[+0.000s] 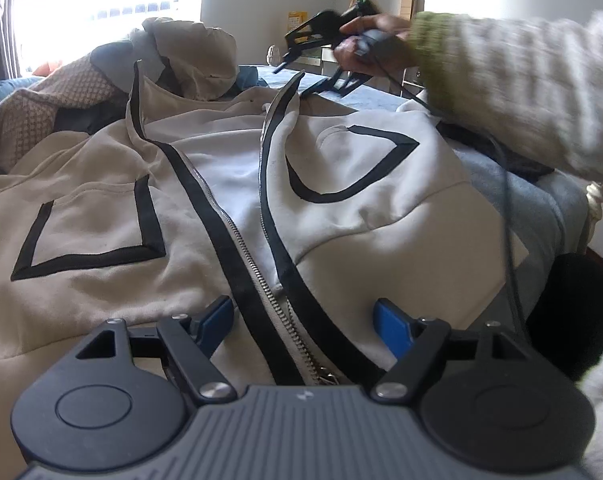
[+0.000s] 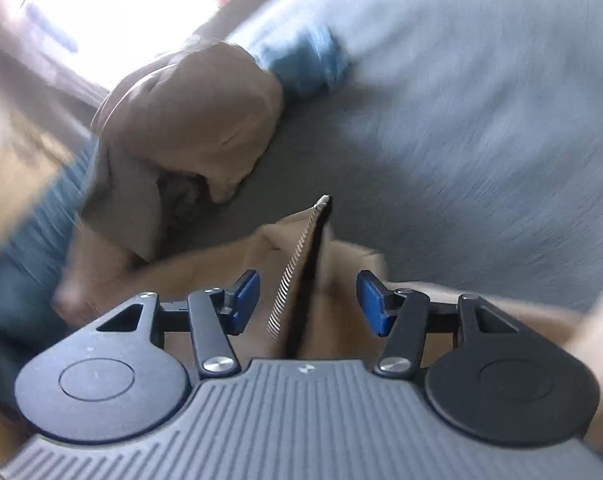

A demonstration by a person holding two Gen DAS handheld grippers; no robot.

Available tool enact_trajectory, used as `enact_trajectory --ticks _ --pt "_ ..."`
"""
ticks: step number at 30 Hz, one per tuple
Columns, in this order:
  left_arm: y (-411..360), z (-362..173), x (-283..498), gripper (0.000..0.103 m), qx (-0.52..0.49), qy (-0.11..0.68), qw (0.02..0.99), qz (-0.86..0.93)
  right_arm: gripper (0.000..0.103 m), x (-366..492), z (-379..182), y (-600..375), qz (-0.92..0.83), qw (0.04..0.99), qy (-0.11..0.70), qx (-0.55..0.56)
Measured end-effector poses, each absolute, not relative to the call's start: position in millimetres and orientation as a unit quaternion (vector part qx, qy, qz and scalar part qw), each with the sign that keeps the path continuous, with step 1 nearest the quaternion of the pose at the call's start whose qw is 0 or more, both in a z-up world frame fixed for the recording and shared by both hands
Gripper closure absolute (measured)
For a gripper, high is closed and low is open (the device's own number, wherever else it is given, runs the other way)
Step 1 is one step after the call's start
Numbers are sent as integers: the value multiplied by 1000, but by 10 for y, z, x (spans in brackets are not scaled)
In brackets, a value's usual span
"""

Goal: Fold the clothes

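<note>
A cream zip hoodie point(image 1: 381, 216) with black trim lies front up and unzipped on the bed. Its zipper point(image 1: 261, 288) runs toward my left gripper point(image 1: 305, 322), which is open and hovers over the hem, blue pads on either side of the zipper. In the left wrist view the right gripper point(image 1: 321, 44) is held in a hand above the hoodie's collar. In the right wrist view my right gripper point(image 2: 307, 300) is open, and the collar's zipper edge point(image 2: 301, 264) stands between its pads without touching them. The beige hood point(image 2: 193, 128) lies beyond.
A pile of other clothes point(image 1: 61, 96) lies at the back left of the bed. The blue-grey bedcover point(image 2: 481, 140) spreads to the right. The bed's right edge point(image 1: 557, 216) drops to the floor. A bright window is at the back left.
</note>
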State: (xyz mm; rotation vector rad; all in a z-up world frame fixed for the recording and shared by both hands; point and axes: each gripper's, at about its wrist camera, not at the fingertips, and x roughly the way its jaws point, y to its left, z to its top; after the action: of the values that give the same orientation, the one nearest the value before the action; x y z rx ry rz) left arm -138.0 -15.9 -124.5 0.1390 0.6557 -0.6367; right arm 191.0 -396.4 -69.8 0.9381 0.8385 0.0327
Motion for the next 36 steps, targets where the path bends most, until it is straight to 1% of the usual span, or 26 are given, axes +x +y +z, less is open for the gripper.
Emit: enact_trajectory --ticks 1,2,3,4,7,9,10,12,13,15,18,23,24,27,30,31,32,35,36 --pt "-149 -1245 -1376 25 64 317 895 -308 50 1990 -795 -4017 10 790 392 471" --pt "-140 -1245 -1373 25 61 317 894 -310 58 2050 -816 -4016 4 789 391 473" --pt "-136 -1245 -1374 25 60 317 894 -311 69 2090 -791 -3971 -3 801 393 452" --pt "-127 -1245 -1373 25 58 317 894 -312 97 2127 -759 -3919 -10 813 394 428" --pt "-95 -1243 -1353 25 49 318 892 -318 98 2101 -369 -3509 0 891 364 272" --pt "-74 -1243 -1334 25 42 320 890 -321 98 1927 -61 -2996 14 947 309 81" --pt "-64 -1244 -1323 25 38 321 890 -322 98 1864 -42 -2716 9 956 291 -21" --pt "-57 -1249 -1308 25 30 323 889 -324 98 1755 -73 -2151 -9 941 255 -223" --pt "-53 -1248 -1308 25 28 323 889 -324 98 1776 -64 -2061 4 940 263 -219" --pt "-41 -1245 -1312 25 23 323 888 -325 98 1857 -32 -1980 41 942 296 -155" --pt "8 -1241 -1308 25 6 325 887 -328 98 1981 39 -1788 61 944 308 -103" --pt "108 -1237 -1285 26 -31 332 881 -336 98 2358 -231 -1455 44 928 352 -115" --pt "130 -1237 -1284 26 -38 333 880 -338 98 2397 -283 -1423 39 926 361 -107" --pt "166 -1238 -1287 26 -47 336 877 -340 94 2543 -465 -1468 50 922 382 -40" --pt "166 -1240 -1312 26 -46 334 878 -340 86 2696 -653 -1515 48 912 408 19" --pt "169 -1242 -1327 26 -45 333 878 -340 80 2736 -692 -1540 44 908 415 36" --pt "175 -1247 -1337 26 -45 331 879 -341 74 2735 -675 -1573 47 908 414 52" --pt "191 -1266 -1337 26 -47 329 878 -344 63 2637 -491 -1707 74 913 387 105" --pt "196 -1267 -1329 26 -48 329 878 -345 61 2581 -380 -1752 86 917 371 120"
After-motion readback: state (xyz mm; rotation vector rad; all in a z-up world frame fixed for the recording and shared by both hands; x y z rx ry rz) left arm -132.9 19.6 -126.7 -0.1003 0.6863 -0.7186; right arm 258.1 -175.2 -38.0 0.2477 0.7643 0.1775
